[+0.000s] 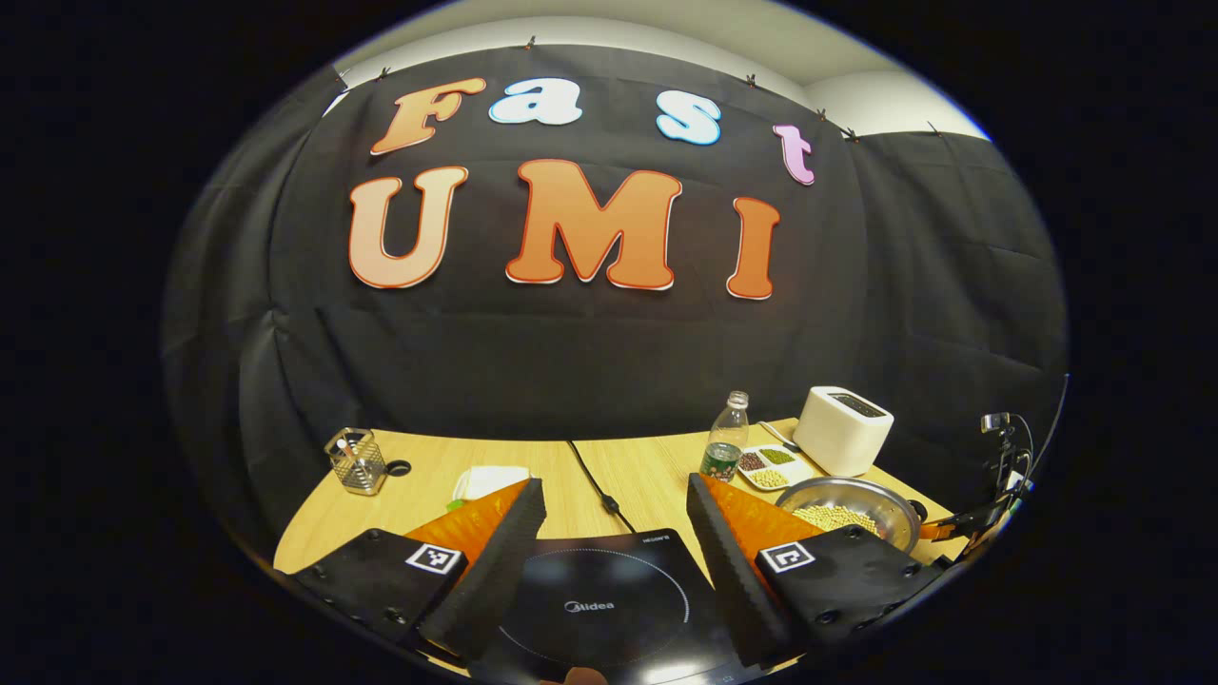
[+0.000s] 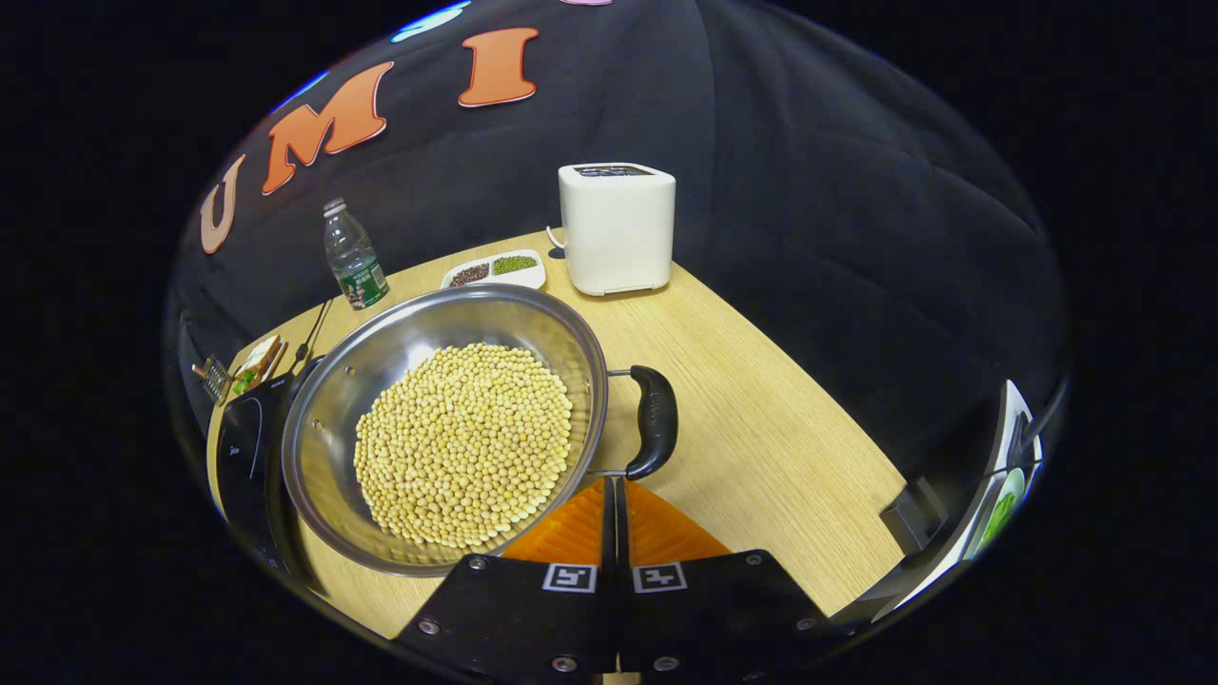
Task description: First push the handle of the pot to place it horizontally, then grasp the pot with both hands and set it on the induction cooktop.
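My left claw (image 1: 617, 533) gapes over the cooktop (image 1: 609, 609); my right claw (image 2: 614, 504) is clenched, empty, low-centre beside the pot (image 2: 447, 428) handle (image 2: 653, 421).

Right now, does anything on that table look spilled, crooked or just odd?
Nothing spilled: the soybeans all lie inside the steel pot. One oddity is that the pot sits on the wooden table beside the induction cooktop, not on it. The water bottle and toaster stand upright.

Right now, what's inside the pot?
The pot holds a heap of pale round beans covering most of its floor; bare steel wall shows around them. Whatever lies beneath the heap is covered.
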A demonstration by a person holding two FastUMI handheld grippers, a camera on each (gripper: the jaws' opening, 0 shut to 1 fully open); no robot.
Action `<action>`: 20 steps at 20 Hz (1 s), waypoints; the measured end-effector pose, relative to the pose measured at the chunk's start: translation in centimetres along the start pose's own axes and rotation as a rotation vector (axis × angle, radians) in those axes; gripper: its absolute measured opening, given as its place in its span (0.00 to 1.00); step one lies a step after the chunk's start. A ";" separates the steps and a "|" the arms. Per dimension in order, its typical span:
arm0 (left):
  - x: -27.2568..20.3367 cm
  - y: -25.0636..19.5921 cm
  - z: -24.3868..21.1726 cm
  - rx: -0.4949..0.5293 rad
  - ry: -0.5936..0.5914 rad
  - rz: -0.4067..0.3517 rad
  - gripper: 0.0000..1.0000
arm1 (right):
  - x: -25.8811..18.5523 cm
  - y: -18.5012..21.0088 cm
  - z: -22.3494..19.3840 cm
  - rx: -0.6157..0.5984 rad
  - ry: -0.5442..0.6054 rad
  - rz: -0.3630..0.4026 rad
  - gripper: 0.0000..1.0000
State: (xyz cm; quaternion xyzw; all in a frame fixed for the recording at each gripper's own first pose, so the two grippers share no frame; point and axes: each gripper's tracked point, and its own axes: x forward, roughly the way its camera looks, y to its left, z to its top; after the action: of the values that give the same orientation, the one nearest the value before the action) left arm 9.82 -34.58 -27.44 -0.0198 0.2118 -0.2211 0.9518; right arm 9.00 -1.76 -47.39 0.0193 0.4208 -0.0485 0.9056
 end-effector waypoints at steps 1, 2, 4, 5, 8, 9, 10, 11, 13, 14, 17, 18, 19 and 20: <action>0.3 -0.7 -0.6 -0.003 0.011 -0.008 0.98 | 0.3 -0.1 0.3 0.005 -0.001 0.003 0.00; 0.5 -1.2 -1.2 -0.006 0.021 -0.015 0.98 | 0.7 -0.2 0.5 0.007 -0.001 0.005 0.00; 1.0 -2.6 -2.5 -0.005 0.042 -0.032 0.98 | 1.1 -0.3 0.8 0.009 -0.001 0.007 0.00; 1.1 -3.3 -3.3 -0.005 0.054 -0.039 0.98 | 1.3 -0.4 1.1 0.008 -0.002 0.006 0.00; 1.7 -5.6 -5.5 -0.024 0.094 -0.063 0.98 | 2.2 -0.5 1.8 0.002 -0.011 0.007 0.00; 1.8 -6.2 -6.1 -0.036 0.109 -0.072 0.98 | 2.4 -0.5 2.1 0.004 -0.013 0.010 0.00; 1.9 -6.9 -6.6 -0.044 0.120 -0.079 0.98 | 2.8 -0.5 2.3 0.004 -0.014 0.008 0.00; 2.1 -7.4 -7.2 -0.045 0.128 -0.080 0.98 | 3.2 -0.6 2.4 -0.002 -0.015 0.006 0.00; 2.3 -7.9 -7.8 -0.023 0.134 -0.067 0.98 | 4.0 -0.7 2.6 -0.006 -0.014 0.009 0.00; 2.4 -8.1 -8.0 -0.011 0.135 -0.061 0.98 | 4.3 -0.9 2.7 -0.006 -0.012 0.007 0.00; 2.8 -9.5 -9.5 -0.020 0.158 -0.067 0.98 | 4.9 -1.1 3.0 -0.005 -0.009 0.009 0.00; 2.8 -10.0 -9.9 -0.027 0.171 -0.070 0.98 | 5.0 -1.2 3.2 -0.004 -0.008 0.010 0.00; 2.7 -10.2 -10.2 -0.029 0.178 -0.070 0.99 | 5.2 -1.4 3.5 -0.006 -0.011 0.008 0.00; 2.7 -10.4 -10.3 -0.026 0.179 -0.068 0.98 | 5.3 -1.6 3.6 -0.009 -0.011 0.010 0.00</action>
State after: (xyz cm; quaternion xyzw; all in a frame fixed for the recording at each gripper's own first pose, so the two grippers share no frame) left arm 3.50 -44.52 -36.49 -0.0193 0.2982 -0.2516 0.9205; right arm 14.99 -4.05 -49.08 0.0171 0.4158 -0.0421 0.9083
